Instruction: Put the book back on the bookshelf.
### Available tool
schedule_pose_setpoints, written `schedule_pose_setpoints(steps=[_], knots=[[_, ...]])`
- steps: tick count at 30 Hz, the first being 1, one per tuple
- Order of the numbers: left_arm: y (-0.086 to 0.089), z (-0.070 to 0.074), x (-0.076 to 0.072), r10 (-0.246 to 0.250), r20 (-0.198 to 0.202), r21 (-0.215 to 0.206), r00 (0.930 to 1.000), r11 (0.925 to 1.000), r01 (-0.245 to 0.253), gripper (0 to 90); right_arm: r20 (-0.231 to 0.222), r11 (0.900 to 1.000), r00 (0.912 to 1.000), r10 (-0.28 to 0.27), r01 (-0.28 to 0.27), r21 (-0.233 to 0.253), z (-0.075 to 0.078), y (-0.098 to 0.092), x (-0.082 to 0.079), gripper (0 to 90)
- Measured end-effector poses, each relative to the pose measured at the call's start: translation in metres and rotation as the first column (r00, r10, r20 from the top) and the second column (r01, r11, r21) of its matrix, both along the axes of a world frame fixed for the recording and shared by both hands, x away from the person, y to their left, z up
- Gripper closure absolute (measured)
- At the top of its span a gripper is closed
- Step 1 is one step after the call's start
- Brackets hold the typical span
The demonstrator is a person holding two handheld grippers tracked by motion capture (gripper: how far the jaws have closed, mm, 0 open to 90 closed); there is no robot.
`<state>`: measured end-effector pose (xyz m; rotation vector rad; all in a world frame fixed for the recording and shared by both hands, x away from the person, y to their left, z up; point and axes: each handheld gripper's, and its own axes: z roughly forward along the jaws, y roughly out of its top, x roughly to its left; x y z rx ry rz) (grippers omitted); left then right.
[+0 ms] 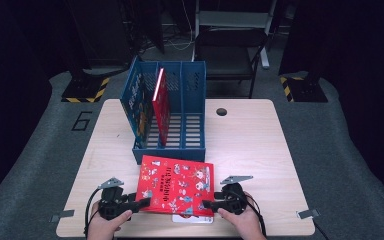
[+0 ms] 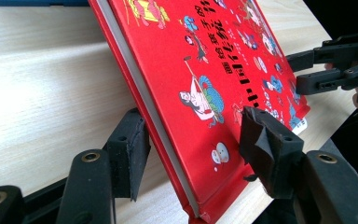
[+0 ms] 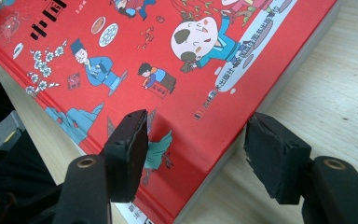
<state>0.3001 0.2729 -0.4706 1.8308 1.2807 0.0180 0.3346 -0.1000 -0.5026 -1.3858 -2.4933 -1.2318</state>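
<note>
Two grippers are set at the near corners of a red picture book (image 1: 176, 185), which lies at the near edge of the wooden table (image 1: 250, 145), just in front of a blue file rack (image 1: 192, 107). The left gripper (image 1: 141, 203) is placed at the book's near left corner; in the left gripper view its jaws stand spread, one pad (image 2: 127, 148) under the book on the page-edge side and the other pad (image 2: 265, 144) over the cover, neither clearly pressed against it. That corner is seen raised off the table. The right gripper (image 1: 206, 204) is placed at the near right corner; in the right gripper view its jaws are likewise apart, one above the cover and one beside the page edges over the bare wood. A second red book (image 1: 161, 102) is stood upright inside the rack.
</note>
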Motion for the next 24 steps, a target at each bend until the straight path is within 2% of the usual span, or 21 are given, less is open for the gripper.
schedule_pose_setpoints(steps=[6,9,10,12,18,22,24], knots=[[0.004,0.005,-0.001,0.009,0.014,-0.007,0.9999,0.9999,-0.009,45.2,-0.006,1.0,0.9999,0.015,-0.015,0.013,-0.002,0.003,0.001,38.1],[0.005,0.007,-0.001,0.014,0.02,-0.019,0.9997,0.9997,-0.014,46.1,-0.01,0.999,0.9994,0.033,-0.033,0.011,-0.001,0.005,0.001,34.3],[0.005,0.008,-0.001,0.005,0.01,-0.018,0.9999,0.9998,-0.005,46.1,-0.003,0.999,0.9987,0.05,-0.05,0.007,-0.002,0.005,0.001,32.4],[0.005,0.009,-0.001,0.015,0.025,-0.023,0.9996,0.9996,-0.014,46.5,0.001,0.998,0.9975,0.07,-0.07,0.004,-0.001,0.006,0.001,28.6],[0.007,0.013,-0.001,0.007,0.029,-0.031,0.9996,0.9995,-0.006,47.8,0.018,0.992,0.9921,0.124,-0.124,-0.039,0.0,0.012,-0.002,19.9],[0.007,0.016,-0.002,0.012,0.042,-0.035,0.999,0.9993,-0.01,49.2,0.055,0.986,0.9867,0.153,-0.149,-0.076,-0.001,0.015,-0.004,18.4],[0.007,0.018,-0.002,0.012,0.039,-0.034,0.9991,0.9994,-0.011,49.5,0.05,0.986,0.9869,0.153,-0.149,-0.08,0.0,0.016,-0.004,18.5]])
